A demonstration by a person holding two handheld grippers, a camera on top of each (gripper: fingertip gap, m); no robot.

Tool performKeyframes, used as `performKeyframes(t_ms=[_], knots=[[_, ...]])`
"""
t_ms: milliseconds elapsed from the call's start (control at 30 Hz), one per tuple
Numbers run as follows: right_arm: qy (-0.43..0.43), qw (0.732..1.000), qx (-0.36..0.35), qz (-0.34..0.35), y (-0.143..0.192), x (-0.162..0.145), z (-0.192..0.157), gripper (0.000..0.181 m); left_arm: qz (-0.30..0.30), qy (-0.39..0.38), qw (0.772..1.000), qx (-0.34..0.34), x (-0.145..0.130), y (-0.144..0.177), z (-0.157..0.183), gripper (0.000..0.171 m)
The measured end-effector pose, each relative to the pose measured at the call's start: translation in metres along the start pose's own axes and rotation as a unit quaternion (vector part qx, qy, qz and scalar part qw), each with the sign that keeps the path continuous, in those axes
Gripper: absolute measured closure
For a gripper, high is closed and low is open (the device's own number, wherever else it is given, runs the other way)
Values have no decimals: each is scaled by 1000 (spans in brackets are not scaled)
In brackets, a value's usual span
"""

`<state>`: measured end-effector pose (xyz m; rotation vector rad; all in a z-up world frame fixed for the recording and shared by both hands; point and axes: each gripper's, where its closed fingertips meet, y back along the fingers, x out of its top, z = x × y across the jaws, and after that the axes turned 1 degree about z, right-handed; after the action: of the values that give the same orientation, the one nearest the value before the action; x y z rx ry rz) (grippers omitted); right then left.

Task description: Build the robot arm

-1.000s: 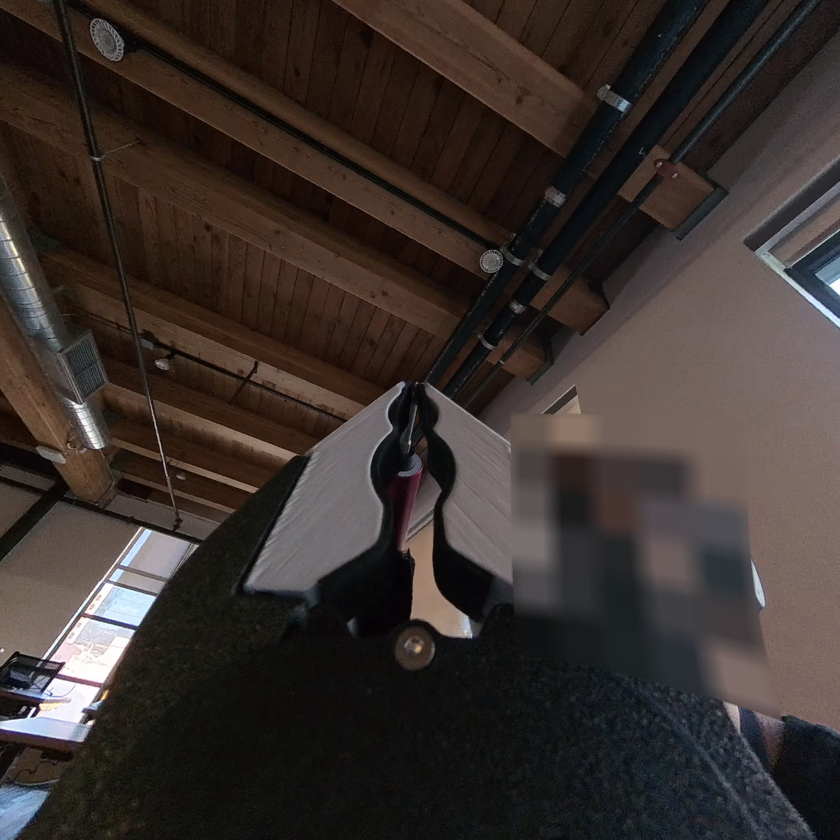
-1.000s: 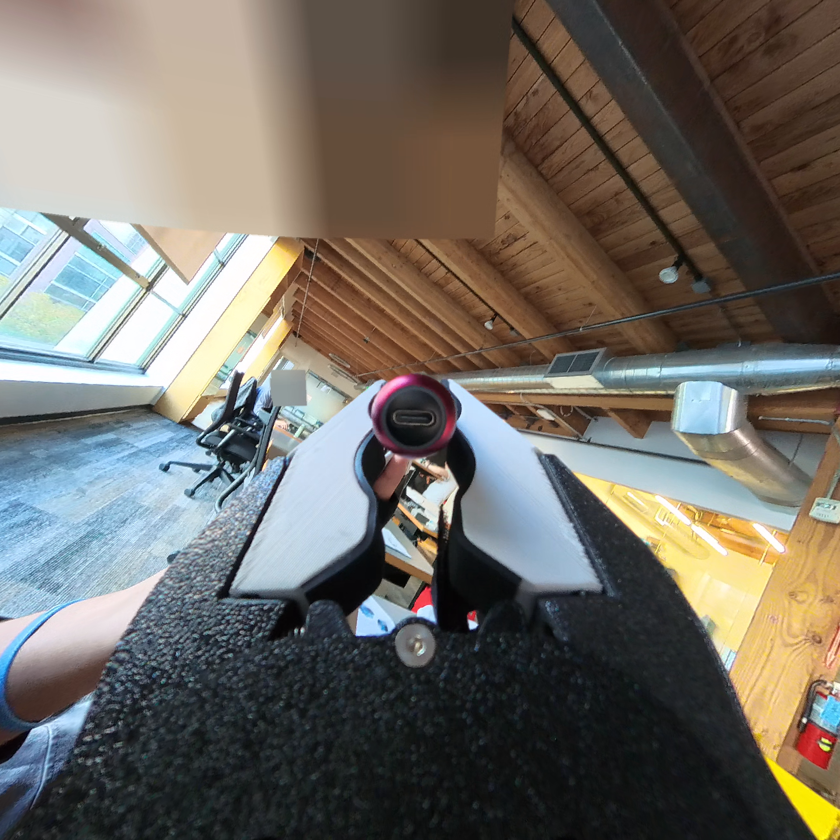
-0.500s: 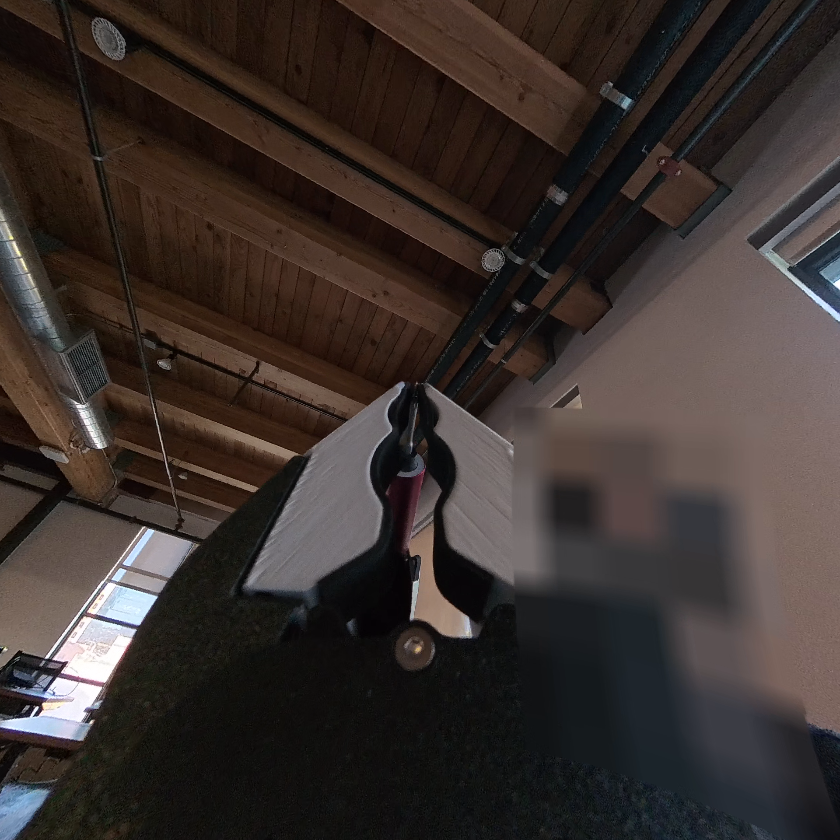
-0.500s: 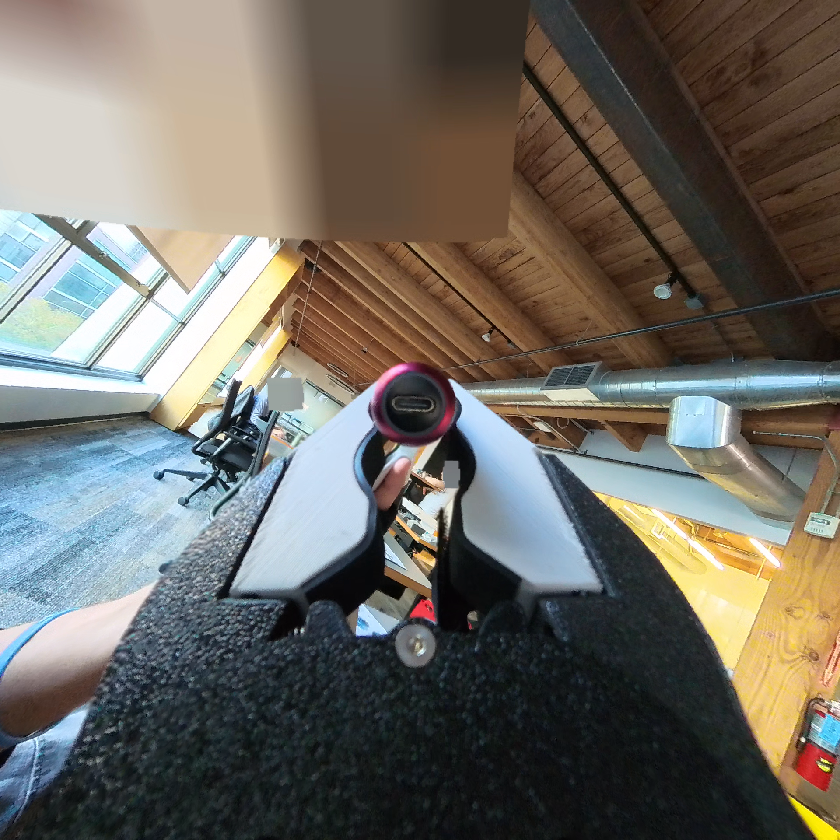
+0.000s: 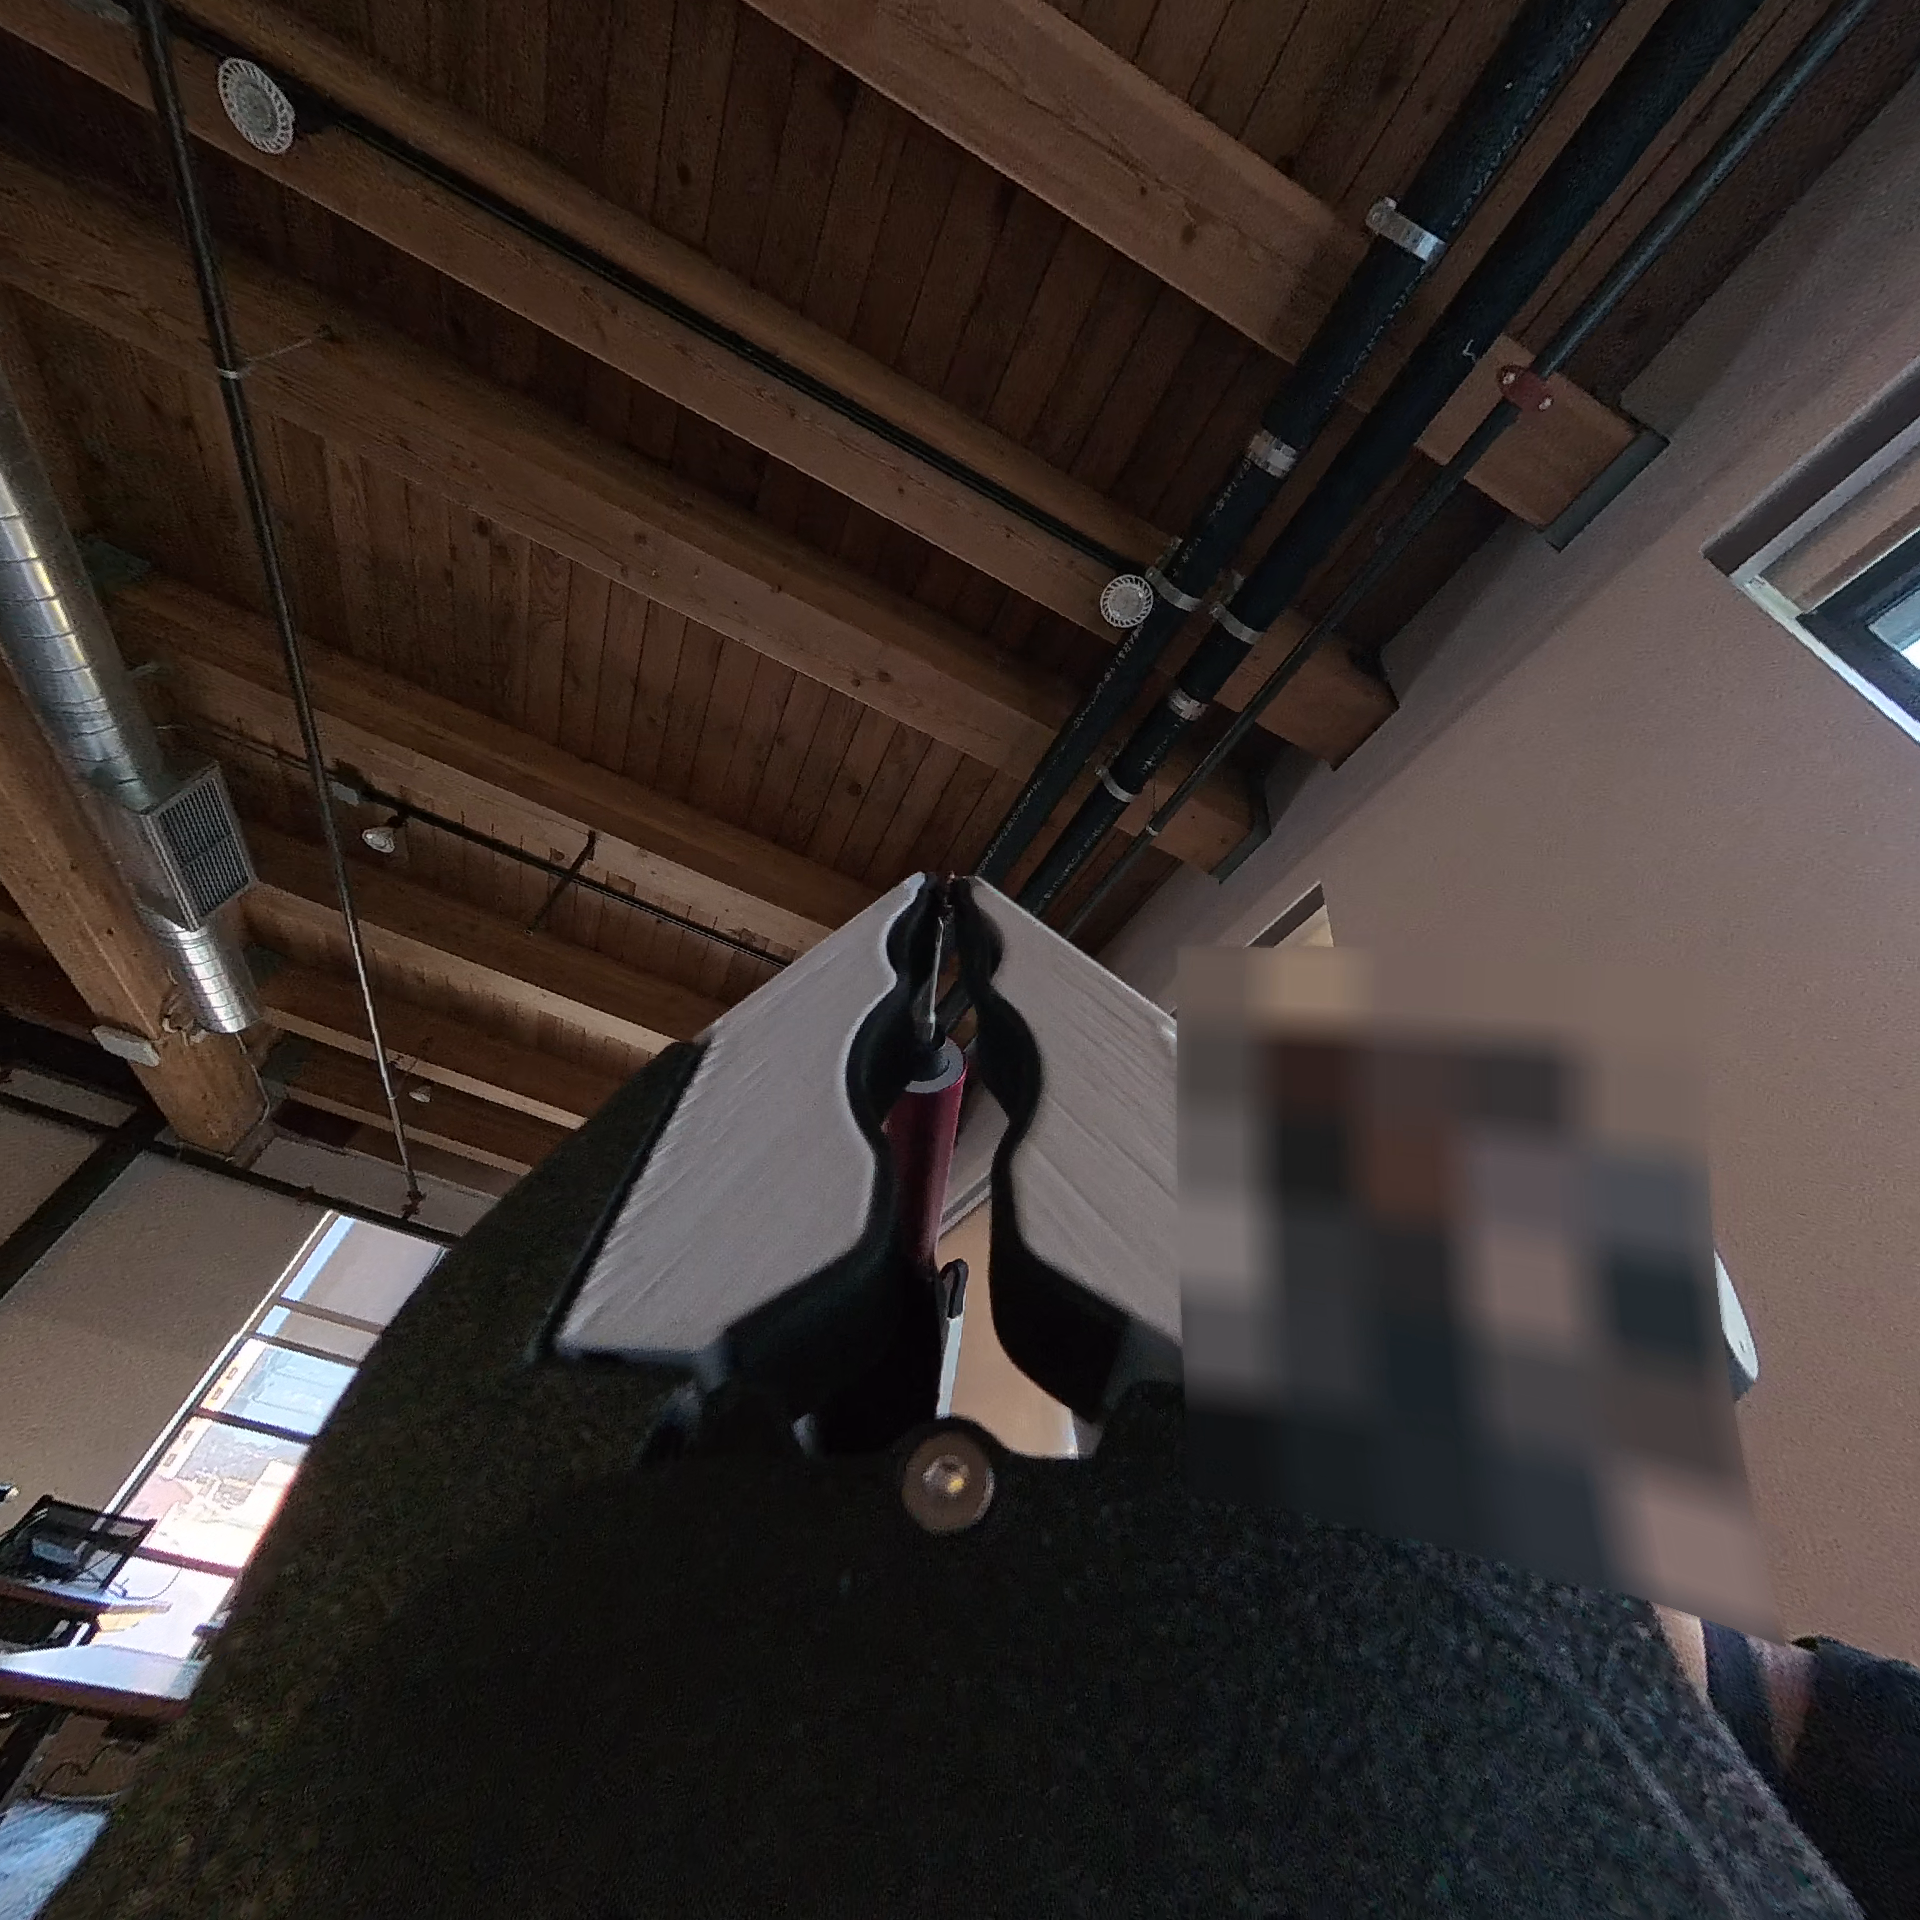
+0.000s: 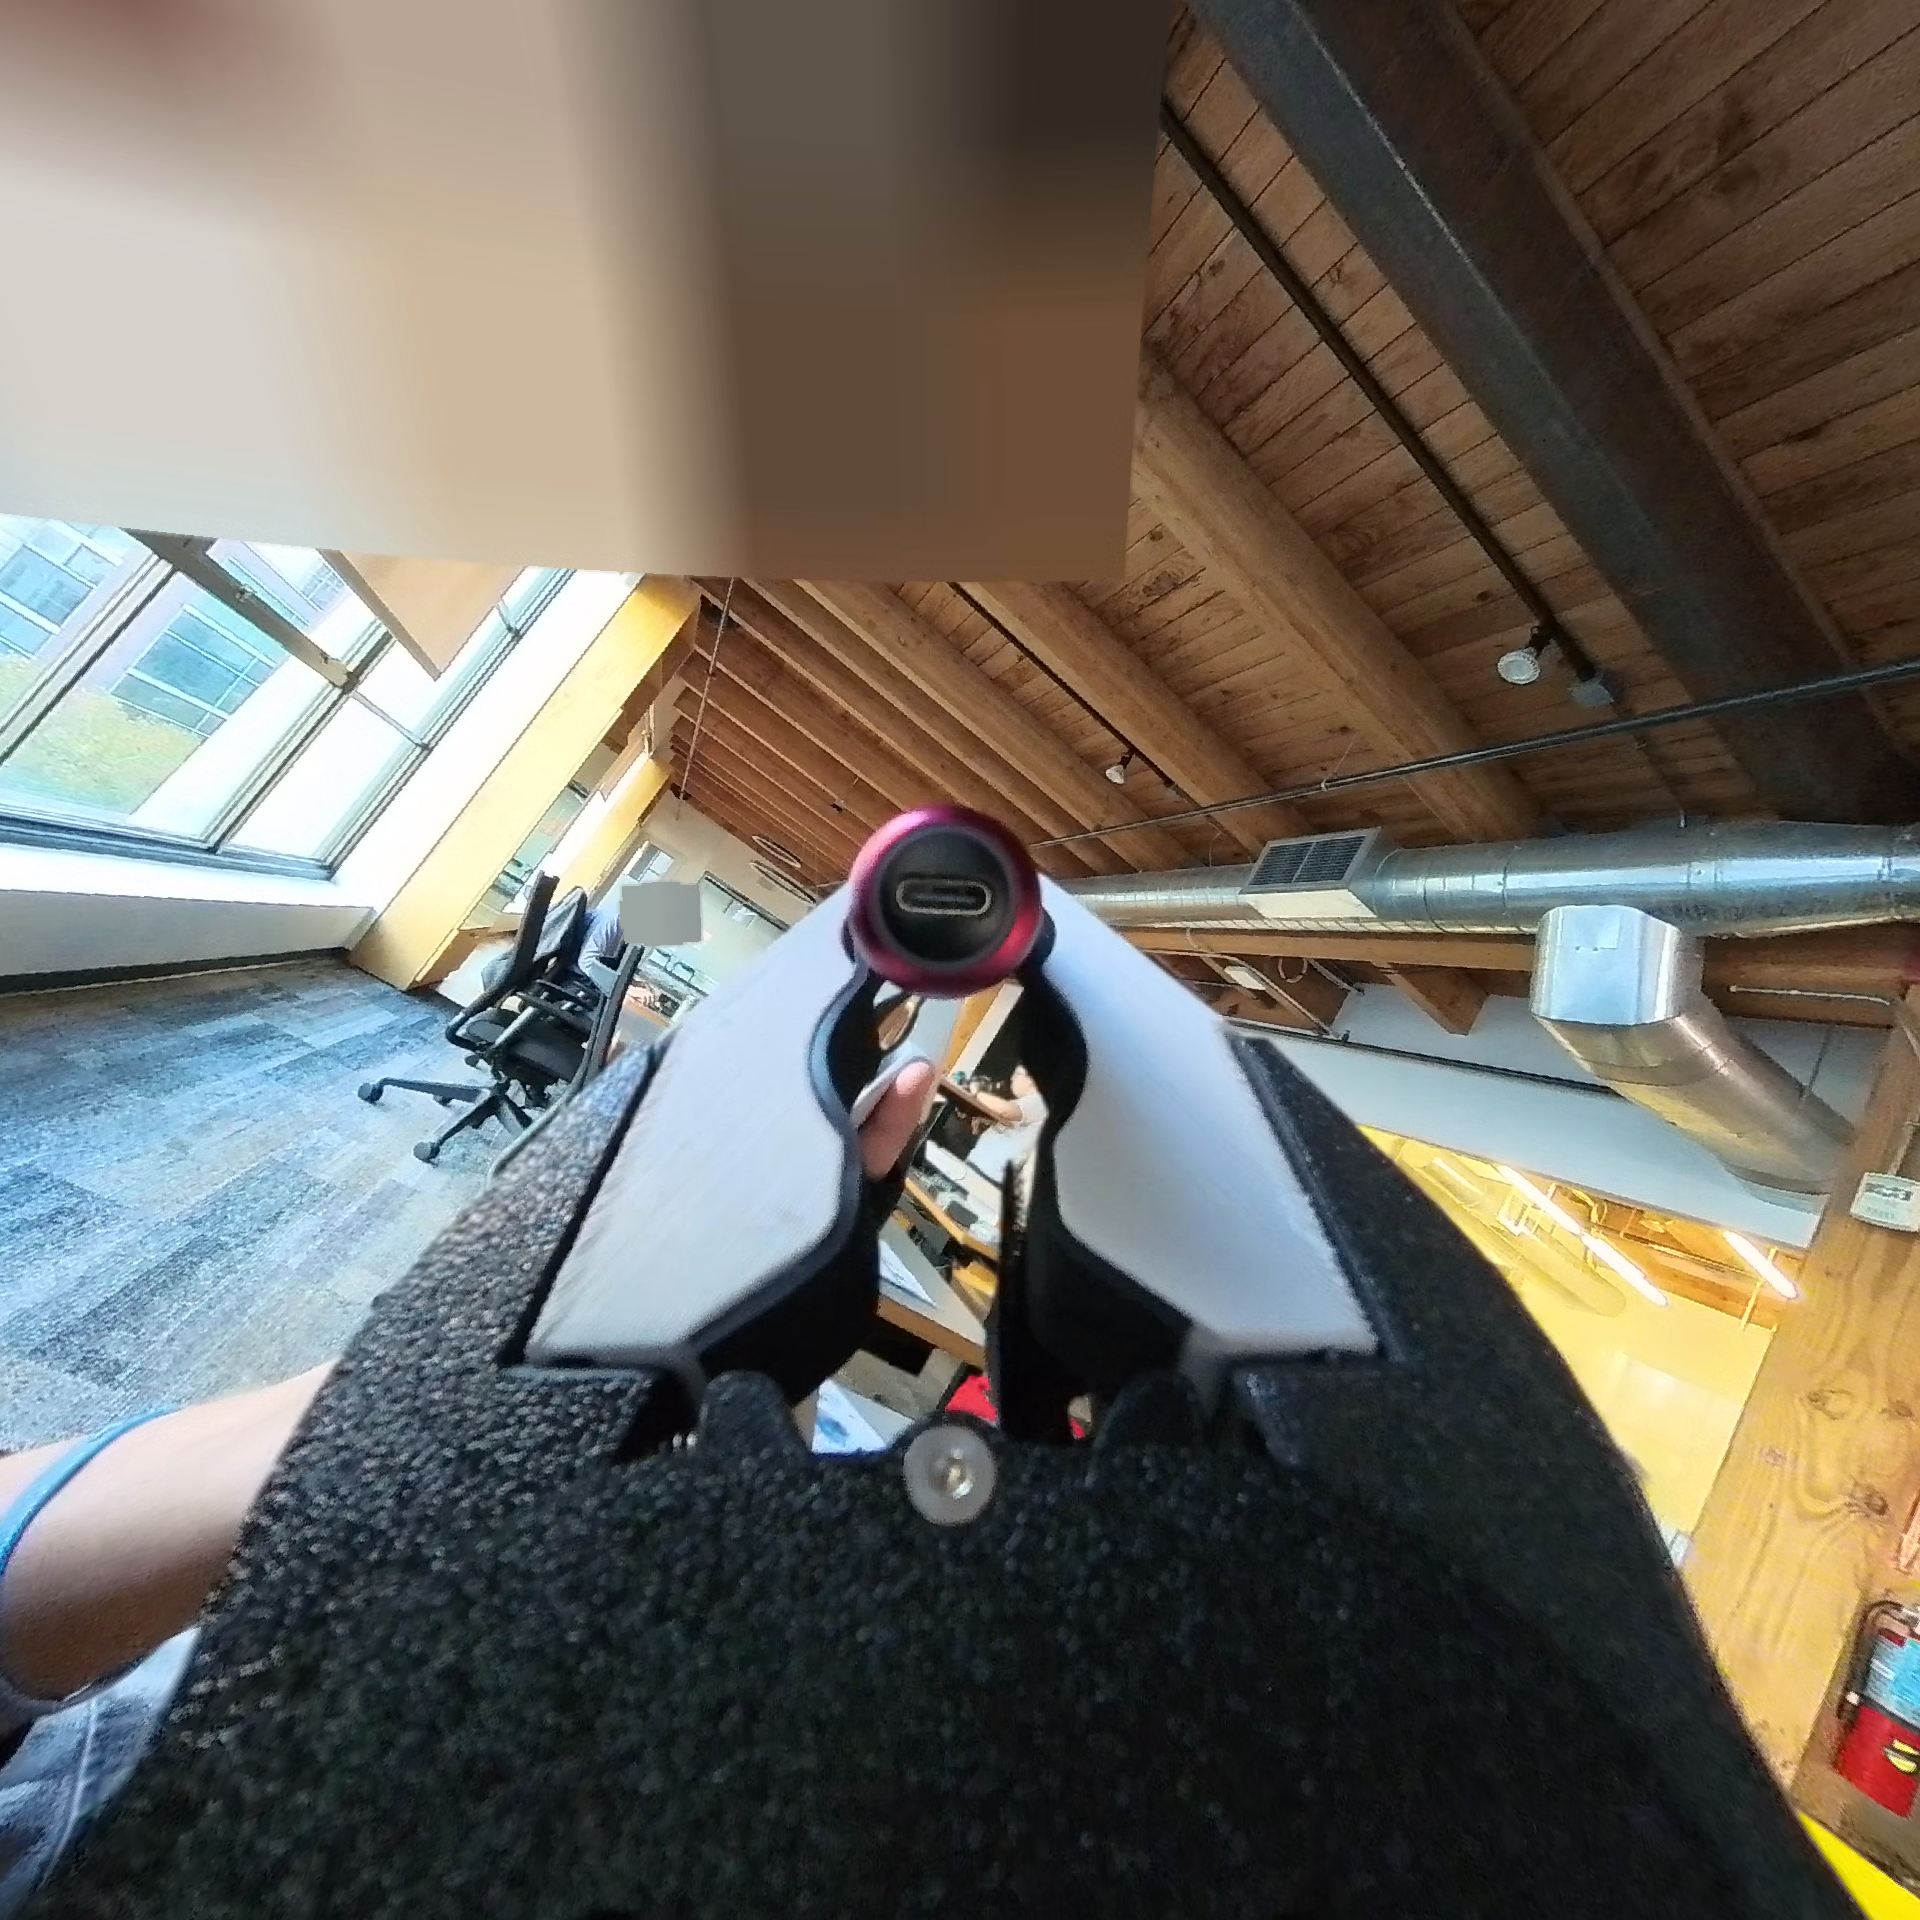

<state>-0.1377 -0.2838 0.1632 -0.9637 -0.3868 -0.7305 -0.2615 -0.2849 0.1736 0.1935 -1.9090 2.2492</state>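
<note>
- Left gripper [image 5: 948, 902], aimed at a timber ceiling [image 5: 644, 436], pinches the thin metal tip of a magenta pen-like tool [image 5: 925, 1138]
- Right gripper [image 6: 943, 940] clamps its round ported end [image 6: 943, 902] at 12 o'clock
- Likely light, rigid, slick; the barrel looks the safer hold

grey carpet floor [image 6: 187, 1174], office chairs [image 6: 509, 1018] on it

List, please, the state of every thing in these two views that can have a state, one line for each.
Left gripper: shut, pinching a thin metal tip at its fingertips.
Slim dark red metal cylinder: lies between the left gripper's fingers, its thin tip clamped.
Right gripper: shut on the round end piece.
Round magenta-rimmed black end piece with a slot port: held, port empty, facing the camera.
Black office chair: upright on the carpet.
</note>
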Motion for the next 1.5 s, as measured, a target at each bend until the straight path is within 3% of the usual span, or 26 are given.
performKeyframes(t_ms=[1500], knots=[[21,999,-8,24,4,15,0,161,15,24,999,23,-13,16,-27,169]])
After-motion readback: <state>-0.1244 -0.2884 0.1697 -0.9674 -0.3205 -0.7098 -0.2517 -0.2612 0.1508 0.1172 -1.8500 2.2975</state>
